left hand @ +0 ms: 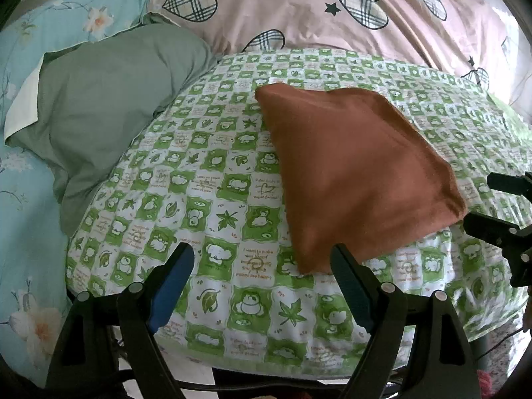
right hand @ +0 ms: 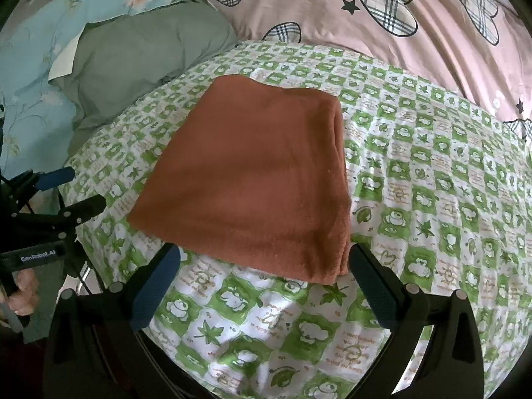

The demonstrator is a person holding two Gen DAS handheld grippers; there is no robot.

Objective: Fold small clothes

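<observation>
Left gripper (left hand: pixel 262 262) is spread wide with nothing in it, the cloth (right hand: pixel 252 183) sits already folded into a neat stack on the bed (right hand: pixel 432 199), right gripper (right hand: pixel 264 266) gapes just short of its near edge, so probably one last fold or done.

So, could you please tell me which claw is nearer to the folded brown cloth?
Right. The right claw is open astride the folded brown cloth's near edge; the left claw is open off its near left corner, mostly over the green checked sheet.
</observation>
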